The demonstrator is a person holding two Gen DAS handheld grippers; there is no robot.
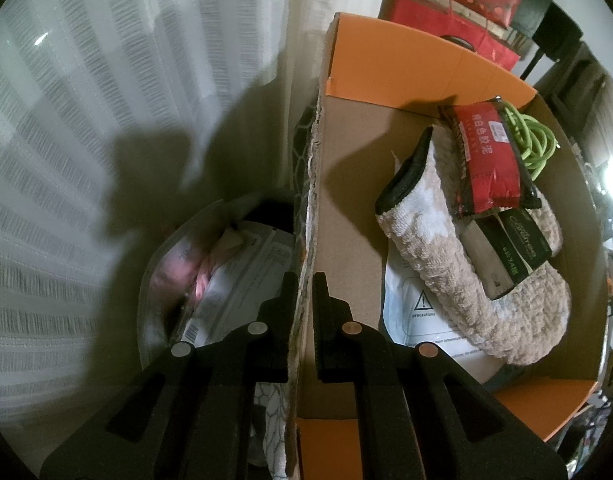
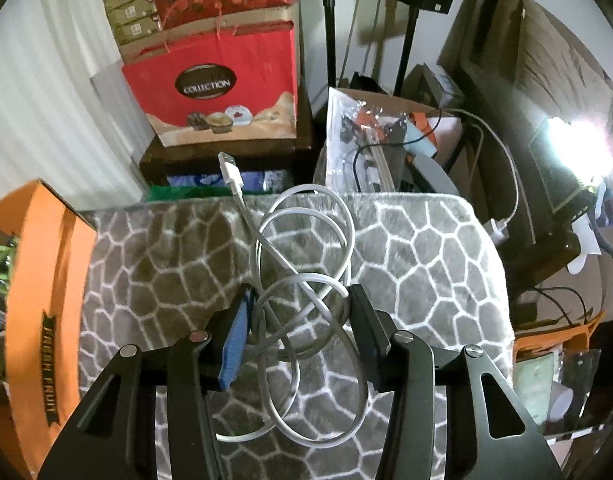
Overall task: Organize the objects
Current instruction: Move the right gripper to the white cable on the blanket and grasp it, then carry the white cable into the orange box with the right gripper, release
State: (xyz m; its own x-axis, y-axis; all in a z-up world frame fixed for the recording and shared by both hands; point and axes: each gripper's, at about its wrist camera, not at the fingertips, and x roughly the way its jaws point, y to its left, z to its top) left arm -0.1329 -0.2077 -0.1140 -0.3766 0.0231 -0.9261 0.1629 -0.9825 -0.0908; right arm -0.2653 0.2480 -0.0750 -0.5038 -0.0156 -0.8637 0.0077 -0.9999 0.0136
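Along the torn cardboard wall of the orange box (image 1: 390,64), the left gripper (image 1: 305,292) is pinching that edge between its fingers, one finger outside and one inside. Lying inside the box are a beige slipper (image 1: 438,264), a red packet (image 1: 488,156), a dark small carton (image 1: 514,248) and a green cord (image 1: 534,140), so part of the sorting looks done. Just outside the wall, a clear bag (image 1: 210,280) of papers is sitting.

Over the grey patterned blanket (image 2: 418,248), the right gripper (image 2: 300,300) is holding its fingers spread on either side of a loosely coiled white cable (image 2: 306,292), not yet squeezing it. Judging by this, the cable is waiting to go into the box (image 2: 38,280) at the blanket's left edge.
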